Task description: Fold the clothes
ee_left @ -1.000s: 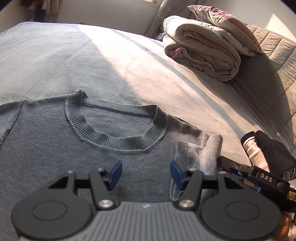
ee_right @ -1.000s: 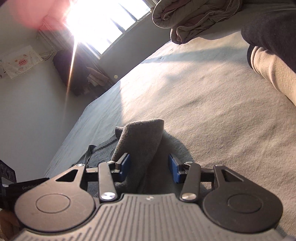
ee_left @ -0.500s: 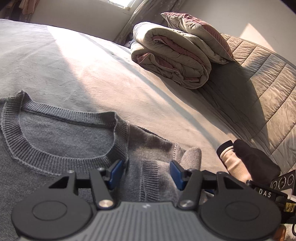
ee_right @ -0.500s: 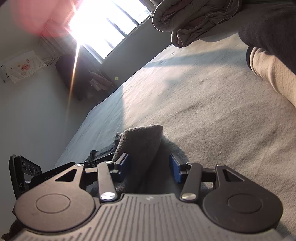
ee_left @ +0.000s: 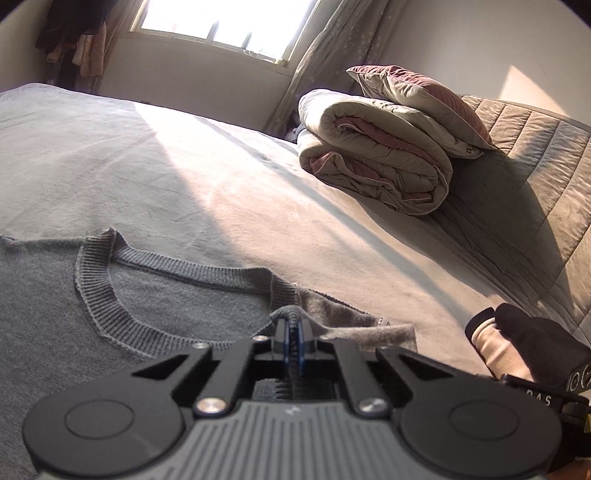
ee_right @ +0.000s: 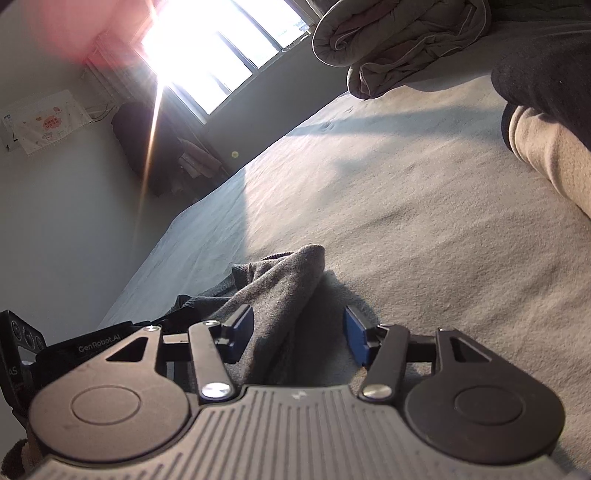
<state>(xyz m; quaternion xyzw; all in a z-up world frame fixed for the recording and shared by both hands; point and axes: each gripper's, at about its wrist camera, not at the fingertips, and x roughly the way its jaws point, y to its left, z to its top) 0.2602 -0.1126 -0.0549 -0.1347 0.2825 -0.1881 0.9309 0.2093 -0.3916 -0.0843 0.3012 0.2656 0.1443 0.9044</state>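
Observation:
A grey knit sweater (ee_left: 155, 295) lies flat on the bed, its ribbed collar (ee_left: 96, 295) facing the window. My left gripper (ee_left: 293, 332) is shut on a pinched ridge of sweater fabric just right of the collar. In the right wrist view a raised fold of the sweater (ee_right: 288, 280) stands between the blue pads of my right gripper (ee_right: 298, 326). Its jaws are opening; the fold leans on the left pad (ee_right: 242, 325) and is clear of the right pad. The right gripper's body (ee_left: 546, 398) shows at the lower right of the left wrist view.
A folded quilt (ee_left: 376, 158) with a pillow (ee_left: 417, 96) on top lies against the padded headboard (ee_left: 546, 173). The grey bed sheet (ee_left: 166, 166) stretches toward a bright window (ee_left: 221, 26). A person's dark sleeve (ee_left: 532, 343) and light trouser leg (ee_right: 546, 158) are at the right.
My left gripper's jaws closed on the sweater fabric beside the collar, and its view tilted up toward the window. The right gripper's jaws widened a little around the fold.

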